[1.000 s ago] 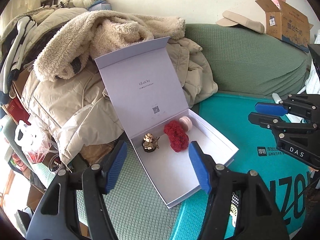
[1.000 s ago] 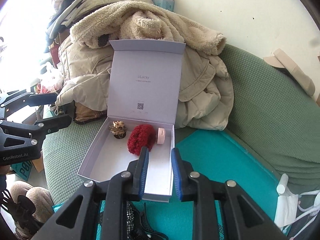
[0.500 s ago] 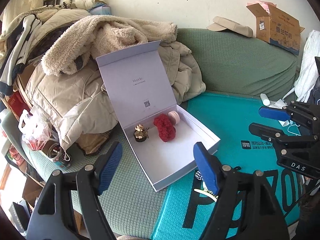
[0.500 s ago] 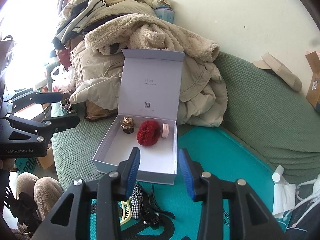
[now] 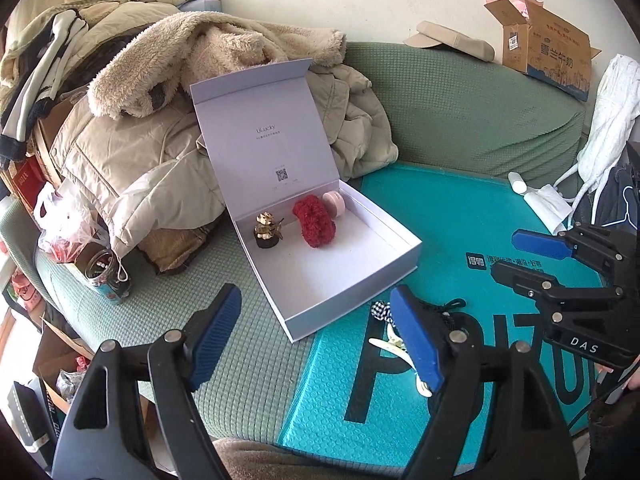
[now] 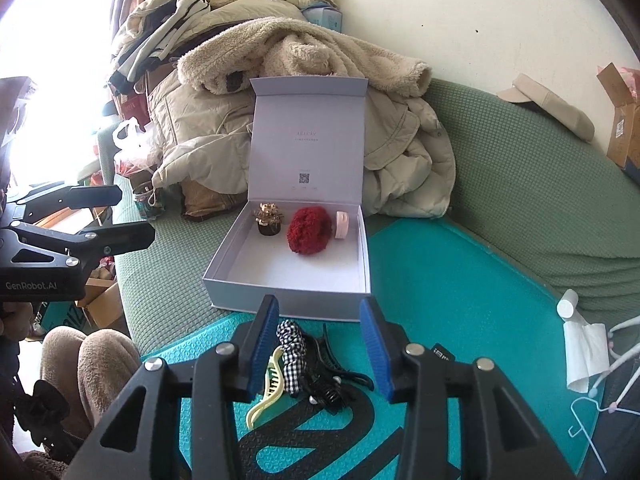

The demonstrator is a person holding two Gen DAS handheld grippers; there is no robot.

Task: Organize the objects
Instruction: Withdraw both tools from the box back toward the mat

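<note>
Hovering over the mat — left view: our left gripper (image 5: 316, 340) is spread wide, holding nothing; box (image 5: 404, 242) sits open on the sofa with figurine (image 5: 268, 229), red scrunchie (image 5: 314, 221) and pink roll (image 5: 334, 203) at its back wall. Right view: right gripper (image 6: 319, 344) gapes empty above the clips (image 6: 320, 376) and checked tie (image 6: 293, 354) — we judge the next pick starts here; it needs us to drop and close on one piece, then carry it to the box.

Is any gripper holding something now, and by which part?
Nothing is held. The left gripper and right gripper are both open, the right above the hair clips.
</note>
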